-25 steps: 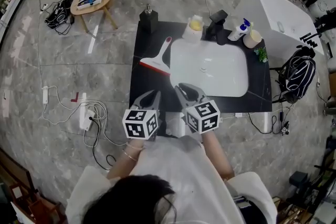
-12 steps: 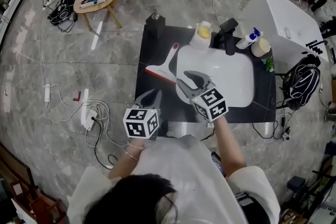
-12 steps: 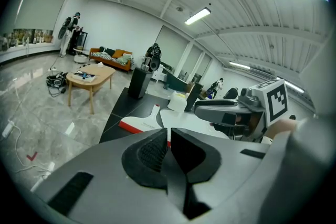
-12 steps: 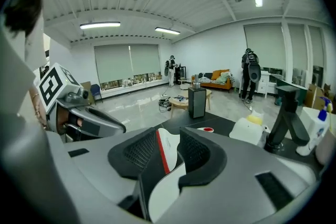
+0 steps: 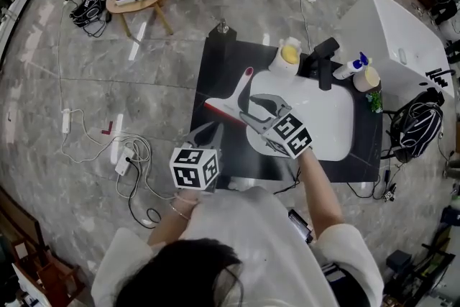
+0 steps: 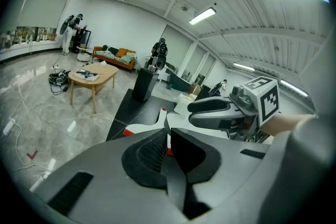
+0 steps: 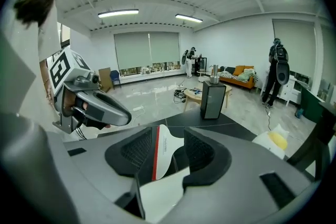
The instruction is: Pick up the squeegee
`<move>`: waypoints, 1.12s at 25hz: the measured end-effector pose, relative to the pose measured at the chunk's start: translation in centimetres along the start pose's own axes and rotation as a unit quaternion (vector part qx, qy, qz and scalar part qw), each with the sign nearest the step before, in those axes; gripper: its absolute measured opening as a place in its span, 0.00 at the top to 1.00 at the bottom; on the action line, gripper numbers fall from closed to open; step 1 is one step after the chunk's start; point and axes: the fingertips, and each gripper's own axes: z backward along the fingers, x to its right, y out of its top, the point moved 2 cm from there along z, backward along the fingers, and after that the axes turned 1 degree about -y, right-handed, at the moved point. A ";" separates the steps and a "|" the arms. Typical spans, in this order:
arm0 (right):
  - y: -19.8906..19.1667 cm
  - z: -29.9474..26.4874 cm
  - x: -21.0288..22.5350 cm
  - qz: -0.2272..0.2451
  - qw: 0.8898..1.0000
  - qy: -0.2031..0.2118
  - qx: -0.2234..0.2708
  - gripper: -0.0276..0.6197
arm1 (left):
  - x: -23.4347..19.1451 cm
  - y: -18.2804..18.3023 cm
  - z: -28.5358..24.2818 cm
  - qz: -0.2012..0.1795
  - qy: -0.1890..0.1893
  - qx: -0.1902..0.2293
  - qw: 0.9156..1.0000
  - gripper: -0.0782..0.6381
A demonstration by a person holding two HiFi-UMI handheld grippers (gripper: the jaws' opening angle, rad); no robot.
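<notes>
Along the left side of the black worktop (image 5: 228, 57), between its left edge and the white basin (image 5: 327, 115), lies the squeegee (image 5: 231, 93). It lies flat. Its red-edged blade is turned toward the near edge, and its white handle runs toward the far edge, ending just beside the basin's far left corner.

I have the right gripper (image 5: 249, 108) over the basin's near left part, pointing down and across at the blade. Its jaws have just been opening and now stand well apart. In the right gripper view the squeegee (image 7: 165, 153) shows in the gap between the pads, red edge on the left, but neither pad presses on it. From the head view I cannot tell whether the tips touch the blade or hang just above it.

My left gripper (image 5: 210, 131) sits at the worktop's near left corner, apart from the squeegee. In the left gripper view its jaws (image 6: 168, 136) are brought together with nothing held between them. Beyond them I see the squeegee (image 6: 143, 126) and the right gripper (image 6: 191, 114) reaching in from the right.

A dark dispenser (image 5: 221, 30) stands at the far left corner.
</notes>
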 end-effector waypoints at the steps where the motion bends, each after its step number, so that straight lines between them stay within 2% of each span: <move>1: 0.0 -0.3 0.1 0.006 1.000 0.008 -0.003 0.68 | -0.3 0.1 -0.1 0.001 0.001 0.000 1.000 0.84; 6: 0.0 -1.2 0.7 0.061 0.997 0.048 -0.018 0.68 | -1.3 0.5 -0.9 0.007 0.008 -0.006 1.000 0.84; 10: 0.5 -1.7 1.4 0.099 0.992 0.077 -0.014 0.64 | -1.8 1.0 -1.3 -0.013 0.009 -0.010 1.000 0.84; 17: -0.1 -3.3 2.9 0.165 0.980 0.104 -0.049 0.62 | -2.8 1.9 -2.4 -0.004 0.012 -0.009 1.000 0.84; 25: -1.8 -5.8 3.7 0.276 0.947 0.130 -0.102 0.59 | -3.8 2.9 -3.8 -0.004 0.012 -0.008 1.000 0.84; 28: -2.6 -6.5 3.8 0.337 0.921 0.146 -0.127 0.59 | -4.1 3.4 -4.1 -0.005 0.010 -0.006 1.000 0.84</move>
